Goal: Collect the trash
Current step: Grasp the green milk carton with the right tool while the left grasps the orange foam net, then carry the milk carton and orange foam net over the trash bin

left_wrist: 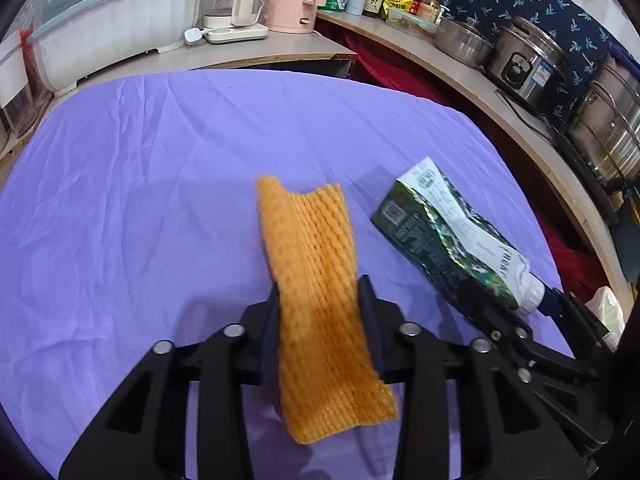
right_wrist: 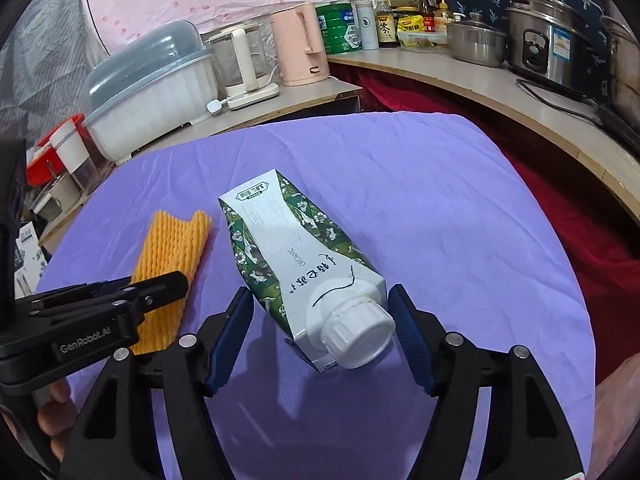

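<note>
An orange foam net sleeve (left_wrist: 320,280) sits between the fingers of my left gripper (left_wrist: 320,292), which is shut on it above the purple cloth (left_wrist: 140,200). The sleeve also shows in the right wrist view (right_wrist: 172,256), with the left gripper (right_wrist: 160,286) over it. A green and white milk carton (right_wrist: 296,256) with a white cap lies on the cloth. My right gripper (right_wrist: 320,308) is open, with one finger on either side of the carton's cap end, not touching it. The carton (left_wrist: 448,236) and the right gripper (left_wrist: 532,308) also show at the right of the left wrist view.
Behind the table stand a white lidded dish rack (right_wrist: 152,92), a kettle (right_wrist: 244,64) and a pink kettle (right_wrist: 300,44). A curved shelf (right_wrist: 500,92) holds bottles, pots (right_wrist: 476,42) and a rice cooker (right_wrist: 548,36). Red fabric (right_wrist: 580,232) lies past the table's right edge.
</note>
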`<state>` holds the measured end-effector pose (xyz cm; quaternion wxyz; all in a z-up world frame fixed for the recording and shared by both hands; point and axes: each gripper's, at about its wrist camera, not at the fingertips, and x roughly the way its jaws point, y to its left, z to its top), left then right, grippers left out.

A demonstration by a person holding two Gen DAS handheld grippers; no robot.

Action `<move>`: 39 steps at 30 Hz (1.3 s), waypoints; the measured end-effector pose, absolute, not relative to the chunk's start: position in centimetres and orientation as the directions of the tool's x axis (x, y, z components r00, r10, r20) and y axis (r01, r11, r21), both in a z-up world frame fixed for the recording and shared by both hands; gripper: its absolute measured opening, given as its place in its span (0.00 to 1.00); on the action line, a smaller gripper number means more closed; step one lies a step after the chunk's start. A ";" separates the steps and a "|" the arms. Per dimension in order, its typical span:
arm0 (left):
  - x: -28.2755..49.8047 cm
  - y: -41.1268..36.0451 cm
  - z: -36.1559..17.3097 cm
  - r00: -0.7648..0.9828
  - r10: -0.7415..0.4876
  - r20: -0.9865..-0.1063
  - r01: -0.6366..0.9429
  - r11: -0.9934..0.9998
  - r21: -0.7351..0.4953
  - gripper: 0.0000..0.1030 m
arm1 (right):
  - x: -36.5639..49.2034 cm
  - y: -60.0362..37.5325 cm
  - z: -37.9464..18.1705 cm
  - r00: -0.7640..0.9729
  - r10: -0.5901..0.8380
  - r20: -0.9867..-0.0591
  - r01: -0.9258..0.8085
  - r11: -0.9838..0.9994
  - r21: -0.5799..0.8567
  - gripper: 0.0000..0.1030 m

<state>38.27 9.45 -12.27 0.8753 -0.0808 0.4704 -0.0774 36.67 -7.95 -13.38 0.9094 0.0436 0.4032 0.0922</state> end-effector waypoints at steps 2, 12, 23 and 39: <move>37.9 9.1 -11.9 0.551 -0.205 -0.809 0.068 0.977 -0.202 0.24 | 36.4 -8.0 -13.2 0.660 0.212 -0.721 -0.130 0.977 0.169 0.61; 35.4 7.4 -9.3 0.566 -0.231 -0.791 0.111 0.973 -0.204 0.21 | 33.5 -9.3 -10.2 0.694 0.205 -0.690 -0.098 0.977 0.191 0.54; 30.1 3.3 -4.8 0.593 -0.281 -0.755 0.202 0.959 -0.198 0.21 | 27.5 -12.3 -5.4 0.745 0.180 -0.642 -0.054 0.976 0.211 0.50; 25.2 0.7 -3.2 0.603 -0.264 -0.753 0.222 0.962 -0.159 0.21 | 21.0 -17.5 -6.7 0.708 0.176 -0.684 0.081 0.942 0.326 0.53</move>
